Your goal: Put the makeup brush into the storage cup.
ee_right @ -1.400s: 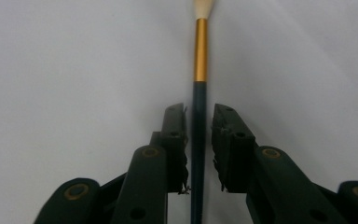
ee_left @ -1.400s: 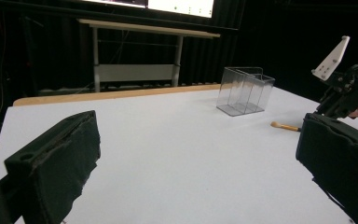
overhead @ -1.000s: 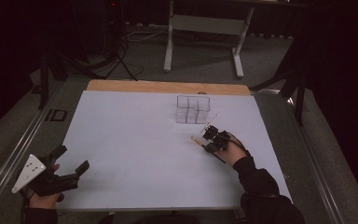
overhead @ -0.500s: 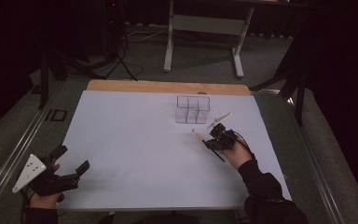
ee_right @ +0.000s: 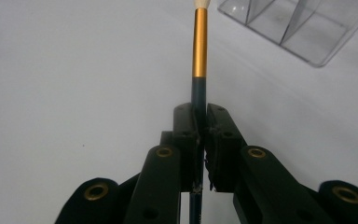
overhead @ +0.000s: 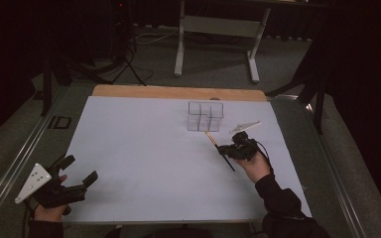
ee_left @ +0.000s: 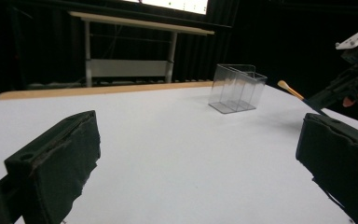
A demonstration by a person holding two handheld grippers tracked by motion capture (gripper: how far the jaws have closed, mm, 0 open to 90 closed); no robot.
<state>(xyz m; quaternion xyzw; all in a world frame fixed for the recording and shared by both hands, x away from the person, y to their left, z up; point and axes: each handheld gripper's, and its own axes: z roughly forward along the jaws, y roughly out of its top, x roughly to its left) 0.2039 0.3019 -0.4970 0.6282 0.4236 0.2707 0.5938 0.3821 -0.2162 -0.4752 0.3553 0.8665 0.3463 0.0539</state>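
Observation:
A slim brush (ee_right: 199, 51) with a dark handle, gold ferrule and pale tip is clamped between the jaws of my right gripper (ee_right: 199, 123). In the high view that right gripper (overhead: 228, 148) sits at the right of the white sheet, and the brush (overhead: 213, 140) points up-left toward a clear divided plastic holder (overhead: 206, 116). The brush tip is close to the holder's near corner, apart from it. My left gripper (overhead: 79, 171) rests at the sheet's front left corner, wide open and empty. Its own view shows both pads (ee_left: 56, 158) spread, with the holder (ee_left: 237, 87) far ahead.
A white sheet (overhead: 144, 148) covers the table, with a wooden strip (overhead: 178, 92) along the far edge. A metal rail (overhead: 15, 163) runs along the left side. A bench frame (overhead: 218, 25) stands on the floor beyond the table.
The right gripper has lifted and swung the brush so its tip points more toward the clear holder. The left gripper has stayed put.

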